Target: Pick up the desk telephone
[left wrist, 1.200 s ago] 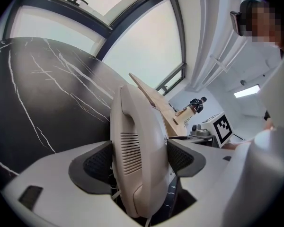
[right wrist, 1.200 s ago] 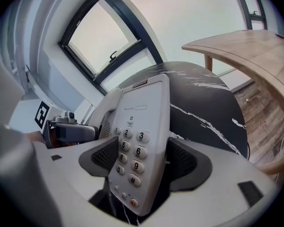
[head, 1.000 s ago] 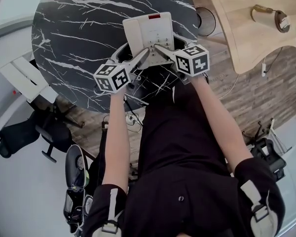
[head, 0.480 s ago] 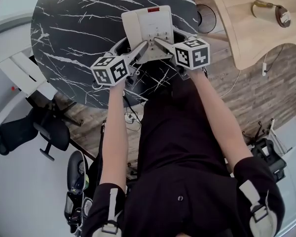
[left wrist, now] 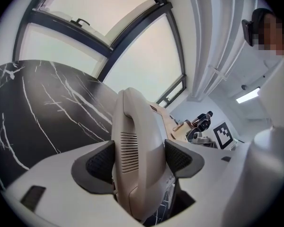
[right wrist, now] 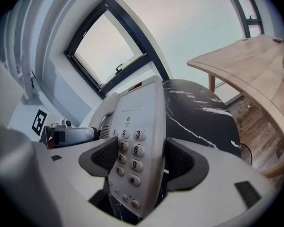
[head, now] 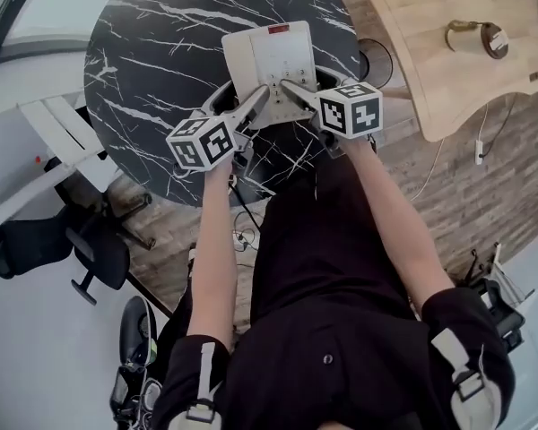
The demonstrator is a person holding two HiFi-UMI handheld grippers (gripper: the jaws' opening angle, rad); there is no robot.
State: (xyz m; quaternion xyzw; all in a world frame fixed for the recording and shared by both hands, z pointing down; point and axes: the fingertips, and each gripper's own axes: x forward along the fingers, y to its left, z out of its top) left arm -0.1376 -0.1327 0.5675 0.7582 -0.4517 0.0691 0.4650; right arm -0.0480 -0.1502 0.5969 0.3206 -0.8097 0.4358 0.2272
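While the telephone (head: 273,56) is clamped, black marble table (head: 161,70), arched windows (left wrist: 85,37)

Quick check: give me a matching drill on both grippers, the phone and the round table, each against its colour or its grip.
1 left gripper
2 right gripper
3 phone
4 round table

A black, white-veined
B shut on the keypad side
C beige
D shut on the handset side

Pairs: 1-D, 2-B, 3-C, 4-A
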